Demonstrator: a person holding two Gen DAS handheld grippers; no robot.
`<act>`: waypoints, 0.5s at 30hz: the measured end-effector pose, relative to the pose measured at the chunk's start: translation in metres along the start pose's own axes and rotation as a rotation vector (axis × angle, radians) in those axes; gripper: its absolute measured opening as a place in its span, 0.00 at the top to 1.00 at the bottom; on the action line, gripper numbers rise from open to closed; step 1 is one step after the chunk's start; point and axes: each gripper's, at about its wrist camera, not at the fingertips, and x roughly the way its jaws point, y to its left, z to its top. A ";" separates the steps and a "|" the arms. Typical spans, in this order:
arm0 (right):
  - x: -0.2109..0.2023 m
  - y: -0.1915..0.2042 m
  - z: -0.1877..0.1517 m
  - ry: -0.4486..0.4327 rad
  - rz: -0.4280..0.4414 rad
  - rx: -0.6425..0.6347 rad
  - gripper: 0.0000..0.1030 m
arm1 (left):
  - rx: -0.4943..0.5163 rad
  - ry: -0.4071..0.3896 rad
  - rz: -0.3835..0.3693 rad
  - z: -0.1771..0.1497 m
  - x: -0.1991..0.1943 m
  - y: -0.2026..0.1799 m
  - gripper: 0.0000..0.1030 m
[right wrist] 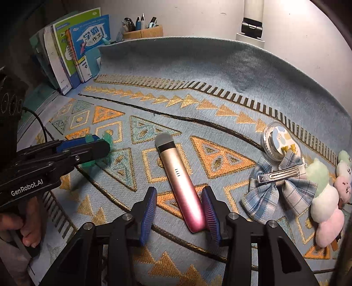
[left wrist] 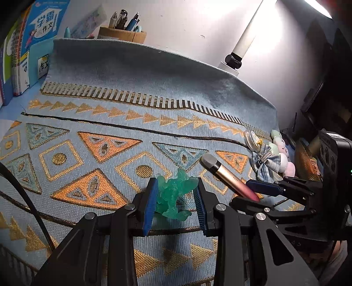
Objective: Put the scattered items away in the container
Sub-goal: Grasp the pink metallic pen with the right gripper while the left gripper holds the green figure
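The left gripper [left wrist: 177, 199] has its ribbed blue pads spread around a translucent green figurine [left wrist: 176, 193] mid-cloth. The right gripper [right wrist: 181, 213] straddles the smooth pink-gold pen-shaped device [right wrist: 180, 182], pads open, one nearly touching it. Only the right view shows clearly the plaid bow [right wrist: 279, 187], round tin [right wrist: 278, 140] and plush toys [right wrist: 325, 198] near the woven cloth's [right wrist: 198, 99] right edge.

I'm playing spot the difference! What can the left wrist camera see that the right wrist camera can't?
Only the left wrist view shows the lamp's bright head and the whole green toy figure between the left tool pads. Only the right wrist view shows the person's hand and the pink pen's rounded end beside the right tool. Both show the pen, plaid bow clip, plush toys, books and pen holder.
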 end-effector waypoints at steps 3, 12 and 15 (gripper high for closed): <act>0.004 0.010 0.002 -0.010 -0.058 -0.020 0.45 | -0.005 -0.001 0.003 0.000 0.000 0.002 0.71; 0.012 0.003 0.009 -0.074 -0.081 0.052 0.50 | 0.009 -0.003 0.000 -0.001 0.001 -0.001 0.71; 0.006 0.009 0.005 -0.088 -0.069 0.039 0.81 | 0.002 -0.005 -0.010 -0.001 0.001 0.001 0.71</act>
